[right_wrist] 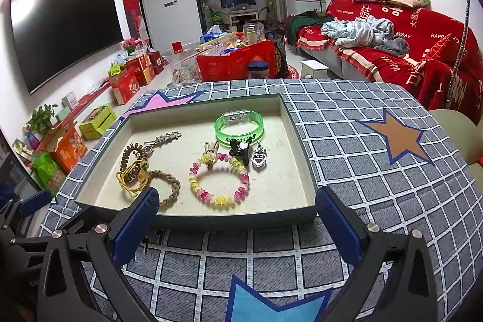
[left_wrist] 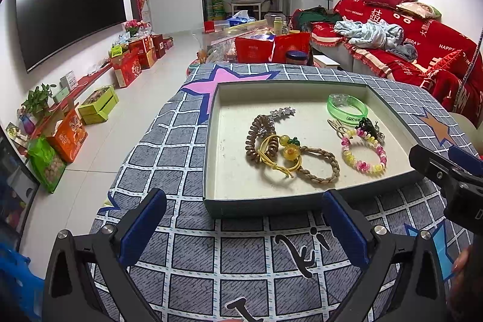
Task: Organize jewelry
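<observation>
A shallow grey tray [left_wrist: 211, 201] [right_wrist: 305, 147] lies on a grey checked cloth with stars. Inside it are a green bangle [left_wrist: 347, 109] [right_wrist: 240, 125], a pink and yellow bead bracelet [left_wrist: 363, 151] [right_wrist: 219, 180], a braided tan bracelet [left_wrist: 320, 163] [right_wrist: 172, 186], a brown coil tie [left_wrist: 256, 141] [right_wrist: 131, 154], yellow ties [left_wrist: 279, 159] [right_wrist: 132, 175], a silver clip [left_wrist: 282, 111] [right_wrist: 164, 138] and a heart pendant [right_wrist: 259, 159]. My left gripper [left_wrist: 244, 228] is open, just short of the tray's near wall. My right gripper [right_wrist: 238, 224] is open at the near wall too, and also shows at the right edge of the left wrist view [left_wrist: 446, 171].
The cloth-covered table [right_wrist: 377, 171] drops off to white floor on the left. Gift boxes and bags [left_wrist: 72, 138] line the TV wall. A cluttered low table [right_wrist: 235, 56] stands beyond, a red sofa [right_wrist: 407, 50] at the right. A fingertip [left_wrist: 462, 261] shows near the right edge.
</observation>
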A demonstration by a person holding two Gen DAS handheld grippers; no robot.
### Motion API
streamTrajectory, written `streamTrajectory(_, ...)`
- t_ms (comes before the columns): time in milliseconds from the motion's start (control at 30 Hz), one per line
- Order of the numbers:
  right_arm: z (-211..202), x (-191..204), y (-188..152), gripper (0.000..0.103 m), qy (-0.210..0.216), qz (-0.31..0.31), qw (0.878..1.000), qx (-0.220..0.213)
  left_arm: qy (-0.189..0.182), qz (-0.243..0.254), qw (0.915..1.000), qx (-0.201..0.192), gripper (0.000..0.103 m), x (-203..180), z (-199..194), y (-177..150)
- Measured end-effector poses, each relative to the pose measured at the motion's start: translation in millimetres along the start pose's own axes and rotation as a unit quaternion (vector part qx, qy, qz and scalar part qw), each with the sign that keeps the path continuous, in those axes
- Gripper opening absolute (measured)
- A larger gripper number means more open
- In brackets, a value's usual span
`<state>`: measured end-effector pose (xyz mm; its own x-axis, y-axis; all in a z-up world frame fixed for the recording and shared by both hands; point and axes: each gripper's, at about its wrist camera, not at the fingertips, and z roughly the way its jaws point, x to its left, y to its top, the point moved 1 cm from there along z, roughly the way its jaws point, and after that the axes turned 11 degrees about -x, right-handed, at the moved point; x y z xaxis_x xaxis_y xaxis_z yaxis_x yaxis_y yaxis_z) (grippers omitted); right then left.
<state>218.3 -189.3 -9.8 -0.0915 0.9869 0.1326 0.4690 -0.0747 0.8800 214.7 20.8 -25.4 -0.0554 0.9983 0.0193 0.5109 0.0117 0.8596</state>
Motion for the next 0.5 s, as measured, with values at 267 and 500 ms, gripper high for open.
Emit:
streamTrajectory(267,0.0,0.5,0.2,0.103,0.000,0.000,1.000,0.000,0.000,0.001,1.0000,0.001,0.103,-0.1,-0.4,0.2)
streamTrajectory(500,-0.1,0.7,-0.2,0.103,0.000,-0.001,1.000,0.000,0.002,0.000,1.0000,0.000,0.103,0.3,-1.8,-1.7)
